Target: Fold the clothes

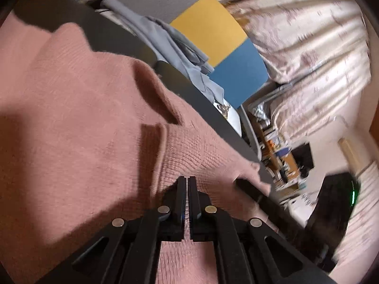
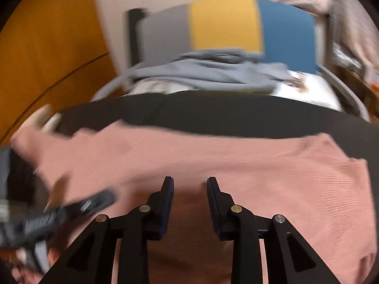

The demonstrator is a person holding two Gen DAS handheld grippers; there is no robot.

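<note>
Both views are smeared by motion, the right wrist view more so; the near edge of the pink knitted sweater (image 1: 71, 123) is cut off behind the gripper frames in each. In the right wrist view the left gripper (image 2: 94, 203) shows only as a dark blur at the left, its tips not legible there.

The sweater lies spread over a dark table (image 1: 111, 35), one corner hanging over the table's right edge. The left gripper (image 1: 188, 179) has its fingers nearly together, a thin slit between them; pink knit shows through the slit, but whether the pads pinch a fold cannot be told. The right gripper (image 2: 190, 181) stands with fingers apart above the sweater (image 2: 236, 165), nothing between them.

Beyond the table's far edge a chair (image 2: 225, 23) with grey, yellow and blue back panels carries a heap of grey clothing (image 2: 208, 73). Pale curtains (image 1: 308, 35) hang at the right, with cluttered shelves (image 1: 277, 151) below
</note>
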